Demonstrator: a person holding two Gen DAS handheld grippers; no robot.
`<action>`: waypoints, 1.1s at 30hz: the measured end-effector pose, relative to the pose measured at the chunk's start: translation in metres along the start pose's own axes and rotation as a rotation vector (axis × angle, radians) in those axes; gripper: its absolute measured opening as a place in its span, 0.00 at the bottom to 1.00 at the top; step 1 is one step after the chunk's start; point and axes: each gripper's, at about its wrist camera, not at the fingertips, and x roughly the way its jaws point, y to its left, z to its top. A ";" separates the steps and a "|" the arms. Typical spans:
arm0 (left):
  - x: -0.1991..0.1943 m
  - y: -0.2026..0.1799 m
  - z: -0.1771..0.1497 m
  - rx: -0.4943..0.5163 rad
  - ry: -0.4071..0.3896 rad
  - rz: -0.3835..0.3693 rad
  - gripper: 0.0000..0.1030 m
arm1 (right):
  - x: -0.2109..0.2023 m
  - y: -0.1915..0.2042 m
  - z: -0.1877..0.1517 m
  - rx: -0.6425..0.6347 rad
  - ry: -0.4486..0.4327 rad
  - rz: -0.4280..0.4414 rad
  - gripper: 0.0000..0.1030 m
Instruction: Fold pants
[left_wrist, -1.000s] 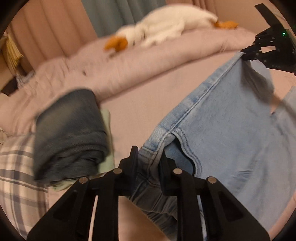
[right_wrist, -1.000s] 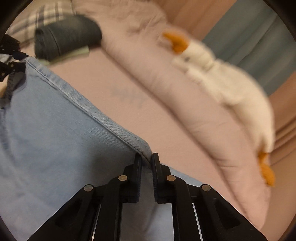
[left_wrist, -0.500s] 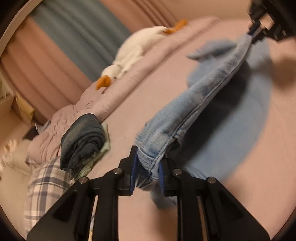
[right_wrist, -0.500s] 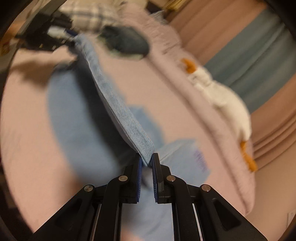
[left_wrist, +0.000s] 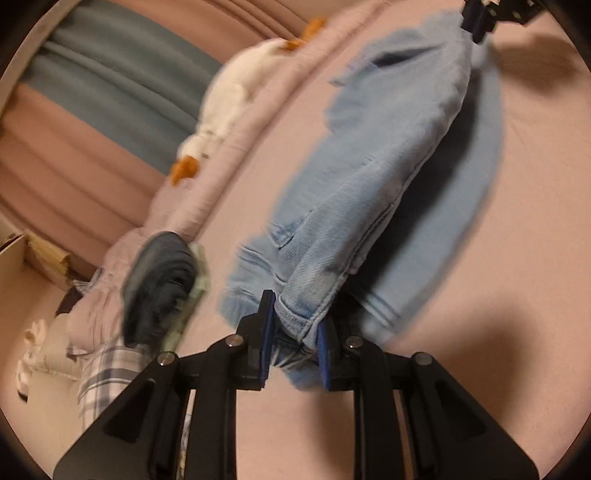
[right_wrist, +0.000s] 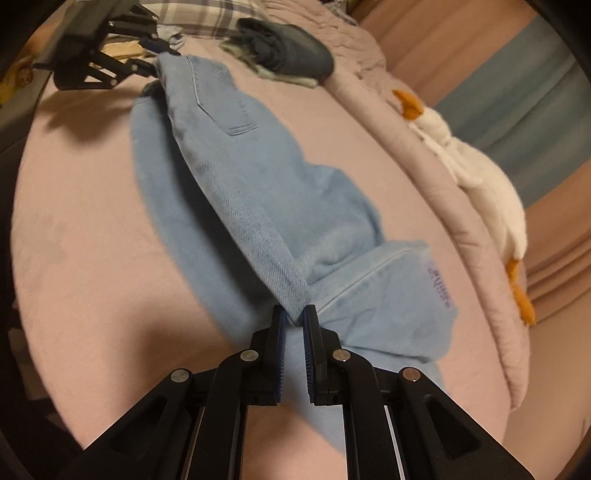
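Your left gripper (left_wrist: 293, 317) pinches the waistband end of the light blue denim pants (left_wrist: 373, 184), and your right gripper (right_wrist: 294, 317) clamps the folded edge. The pants hang stretched between them above the pink bedsheet (right_wrist: 92, 229), near a white plush goose (right_wrist: 476, 166).

Light-blue jeans stretched between two grippers over a pink bed

The left gripper (left_wrist: 293, 325) pinches the waistband end of the jeans (left_wrist: 373, 192), while the right gripper (left_wrist: 480, 22) grips the far end at top right. A dark folded garment (left_wrist: 159, 284) and a white plush goose (left_wrist: 229, 99) lie left on the bed (left_wrist: 535, 221).
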 end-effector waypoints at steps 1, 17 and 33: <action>0.001 -0.011 -0.004 0.047 -0.004 0.015 0.21 | 0.006 0.004 -0.004 -0.001 0.015 0.015 0.09; -0.051 0.011 0.034 -0.270 -0.062 -0.101 0.50 | -0.019 -0.046 0.002 0.399 -0.094 0.146 0.04; 0.028 -0.037 0.113 -0.600 0.049 -0.426 0.52 | 0.044 -0.048 -0.002 0.688 -0.022 0.383 0.07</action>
